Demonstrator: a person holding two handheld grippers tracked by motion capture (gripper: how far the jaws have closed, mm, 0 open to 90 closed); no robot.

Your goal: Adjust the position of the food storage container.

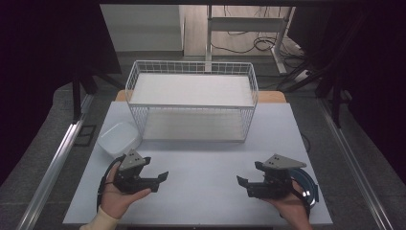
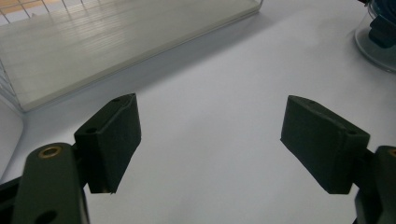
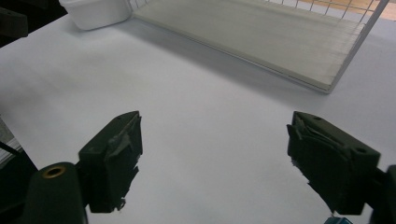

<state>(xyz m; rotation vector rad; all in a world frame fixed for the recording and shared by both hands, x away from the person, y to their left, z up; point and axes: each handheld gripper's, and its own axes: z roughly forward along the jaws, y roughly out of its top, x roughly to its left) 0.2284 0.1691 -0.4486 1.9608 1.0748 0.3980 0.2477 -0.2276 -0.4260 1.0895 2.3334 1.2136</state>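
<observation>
At the left of the scene, a white rounded-square plastic container (image 1: 118, 138) is seen on the pale grey worktop (image 1: 201, 163), just beside the front left corner of the white two-tier wire rack basket (image 1: 191, 98), which is taken as the landmark. In the right gripper view the same container (image 3: 95, 13) is seen close to that corner of the rack (image 3: 261, 37).

In front of the rack's left end, and just in front of the container, the left hand-held gripper (image 1: 163, 178) is held in the person's left hand (image 1: 117, 196). Its jaws are held wide apart, pointing toward the middle of the worktop, and nothing is gripped between them; bare worktop is seen between them in the left gripper view (image 2: 210, 140).

In front of the rack's right end, the right hand-held gripper (image 1: 241, 181) is held in the person's right hand (image 1: 292, 203), its jaws likewise spread wide with nothing between them, and it is aimed back toward the left one. The two are kept well apart. A blue cable coil (image 1: 309, 184) is seen just to the right of this gripper, farther from the rack than anything else on the worktop.
</observation>
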